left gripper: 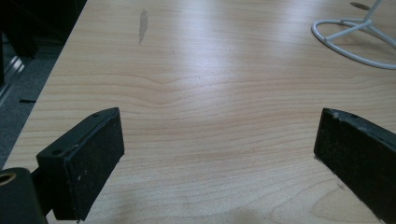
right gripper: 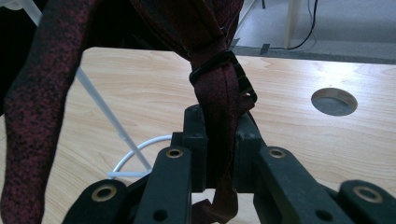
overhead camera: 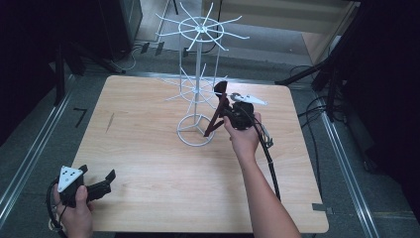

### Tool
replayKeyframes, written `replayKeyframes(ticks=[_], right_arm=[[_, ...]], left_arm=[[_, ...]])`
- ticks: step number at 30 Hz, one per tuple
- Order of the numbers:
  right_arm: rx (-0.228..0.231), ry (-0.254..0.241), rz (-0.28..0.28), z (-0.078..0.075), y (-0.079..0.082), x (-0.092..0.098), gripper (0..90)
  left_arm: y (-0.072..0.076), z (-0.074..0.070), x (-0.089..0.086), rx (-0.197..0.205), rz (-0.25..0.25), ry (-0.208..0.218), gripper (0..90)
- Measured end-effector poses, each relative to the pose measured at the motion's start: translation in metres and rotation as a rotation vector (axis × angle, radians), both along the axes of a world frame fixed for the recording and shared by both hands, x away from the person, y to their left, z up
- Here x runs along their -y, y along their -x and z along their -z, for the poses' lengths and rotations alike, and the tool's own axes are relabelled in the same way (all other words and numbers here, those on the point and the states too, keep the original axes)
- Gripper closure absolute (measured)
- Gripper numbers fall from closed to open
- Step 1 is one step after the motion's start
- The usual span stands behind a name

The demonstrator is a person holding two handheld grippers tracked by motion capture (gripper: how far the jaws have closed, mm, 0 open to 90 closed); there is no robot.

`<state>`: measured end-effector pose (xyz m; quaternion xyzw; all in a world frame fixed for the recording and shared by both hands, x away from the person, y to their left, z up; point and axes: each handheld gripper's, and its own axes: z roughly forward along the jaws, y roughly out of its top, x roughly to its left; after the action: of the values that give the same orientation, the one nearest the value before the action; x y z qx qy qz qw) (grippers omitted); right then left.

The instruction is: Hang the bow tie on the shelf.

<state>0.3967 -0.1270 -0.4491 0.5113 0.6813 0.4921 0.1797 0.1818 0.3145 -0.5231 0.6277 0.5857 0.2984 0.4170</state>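
Starting at the left of the high view, our left gripper (overhead camera: 97, 184) rests near the front left corner of the wooden table (overhead camera: 148, 163), well apart from the work. In the left gripper view its jaws stand wide apart over bare wood with nothing between them, so we judge it idle for now.

Moving right, the white wire display rack (overhead camera: 198, 74) stands on its ring base (overhead camera: 196, 130) near the middle of the table, with spoke-like arms at two levels. It looks light and thin, and we judge that a sideways pull could tip or slide it.

Further right, our right gripper (overhead camera: 229, 110) is just beside the rack's lower arms, clamped on a dark red necktie (overhead camera: 216, 111). In the right gripper view the jaws press tightly on the narrow band of the necktie (right gripper: 219, 116) just below its black plastic clip (right gripper: 224, 70), while a broader part of the fabric hangs at the left of that view.

The risks we see: the grip sits on soft, slippery cloth, so the tie may creep through the pads if pulled. Whether the tie is hooked on a rack arm we cannot tell; if it is, tugging could drag the rack over. The hanging tail could also catch on the lower spokes or the base.
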Motion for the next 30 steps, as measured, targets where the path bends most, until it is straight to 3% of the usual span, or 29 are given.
replayKeyframes(ticks=[6, 16, 23, 30], right_arm=[[-0.017, 0.016, -0.016, 0.005, 0.0, -0.002, 80.1], [-0.051, -0.009, -0.029, 0.015, -0.002, -0.002, 76.9], [-0.104, -0.031, -0.026, 0.029, -0.003, 0.004, 76.8], [-0.112, -0.043, -0.035, 0.033, -0.003, 0.008, 71.3]], left_arm=[[0.0, 0.0, 0.0, 0.0, -0.002, 0.002, 1.9], [0.0, 0.0, 0.0, 0.0, -0.002, 0.005, 2.0], [0.0, 0.0, 0.0, 0.0, -0.002, 0.005, 2.0], [0.0, 0.0, 0.0, 0.0, -0.001, 0.005, 2.0]])
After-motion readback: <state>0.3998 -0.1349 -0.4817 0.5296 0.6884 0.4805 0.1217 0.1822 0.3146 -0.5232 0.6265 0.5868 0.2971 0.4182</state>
